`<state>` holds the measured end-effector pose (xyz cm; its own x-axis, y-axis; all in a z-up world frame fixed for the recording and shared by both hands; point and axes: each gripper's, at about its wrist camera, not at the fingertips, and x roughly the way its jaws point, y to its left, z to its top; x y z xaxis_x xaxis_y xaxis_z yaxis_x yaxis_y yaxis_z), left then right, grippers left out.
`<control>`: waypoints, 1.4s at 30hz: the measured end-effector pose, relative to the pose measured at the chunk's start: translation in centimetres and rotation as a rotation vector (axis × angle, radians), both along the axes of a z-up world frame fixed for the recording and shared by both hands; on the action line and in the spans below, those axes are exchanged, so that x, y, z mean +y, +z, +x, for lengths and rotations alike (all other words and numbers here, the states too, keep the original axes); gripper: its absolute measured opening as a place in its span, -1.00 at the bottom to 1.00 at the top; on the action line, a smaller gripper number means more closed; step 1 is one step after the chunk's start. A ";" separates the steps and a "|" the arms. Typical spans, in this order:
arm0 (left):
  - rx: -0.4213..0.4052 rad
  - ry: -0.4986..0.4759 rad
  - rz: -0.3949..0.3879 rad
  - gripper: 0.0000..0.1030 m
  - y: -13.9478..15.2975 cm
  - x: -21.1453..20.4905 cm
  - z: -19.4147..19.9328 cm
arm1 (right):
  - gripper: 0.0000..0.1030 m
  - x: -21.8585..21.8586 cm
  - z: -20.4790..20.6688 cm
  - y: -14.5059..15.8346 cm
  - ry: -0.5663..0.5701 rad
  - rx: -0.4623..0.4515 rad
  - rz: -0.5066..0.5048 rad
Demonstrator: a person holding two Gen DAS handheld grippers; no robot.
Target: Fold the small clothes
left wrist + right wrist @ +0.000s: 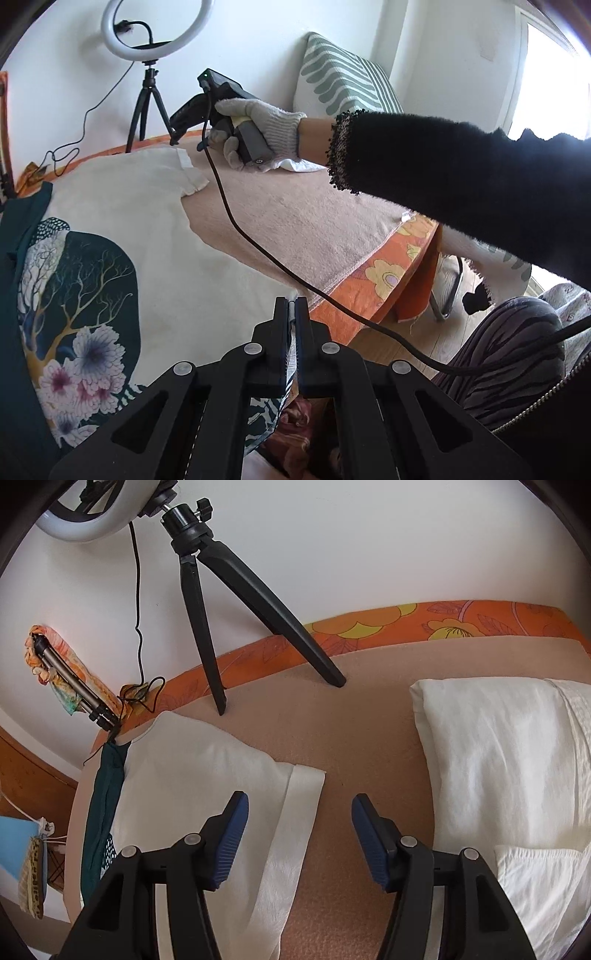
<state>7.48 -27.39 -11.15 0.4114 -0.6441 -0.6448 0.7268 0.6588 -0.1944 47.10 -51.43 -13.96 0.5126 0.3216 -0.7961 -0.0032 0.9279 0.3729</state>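
Tan blanket [369,738] — T-shirt [147,221] spread | left hand-held gripper [291,306] pinched together | right hand-held gripper [299,834] apart — empty

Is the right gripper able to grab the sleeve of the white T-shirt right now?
Probably yes. The right gripper is open and hangs just above the sleeve of the white T-shirt, with one finger over the cuff. Nothing lies between them; the tripod stands farther back.

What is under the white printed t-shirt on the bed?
The t-shirt lies on a tan blanket, with an orange flowered sheet showing at the blanket's edge. Whatever else is beneath the shirt is covered.
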 end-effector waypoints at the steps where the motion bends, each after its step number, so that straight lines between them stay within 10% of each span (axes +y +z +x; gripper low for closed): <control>1: 0.005 0.004 -0.009 -0.96 0.1 0.1 0.0 | 0.18 0.2 0.3 -0.2 0.001 0.003 -0.008; 7: 0.014 0.026 -0.031 -0.96 0.1 1.0 0.1 | -0.14 1.8 1.3 -1.0 0.020 0.004 -0.054; 9: 0.014 0.034 -0.038 -0.96 0.2 1.3 0.2 | -0.65 2.5 1.5 -1.1 0.027 0.009 -0.065; 13: 0.013 0.058 -0.062 -0.96 0.3 2.3 0.2 | -0.93 3.7 1.6 -0.5 0.039 0.009 -0.085; 27: 0.035 0.193 -0.175 -0.97 0.1 8.7 -1.1 | -0.97 10.3 2.3 7.2 0.033 -0.003 -0.264; 42: 0.089 0.378 -0.259 -0.97 -2.6 16.0 -2.8 | -0.97 30.0 4.2 8.7 0.207 -0.048 -0.614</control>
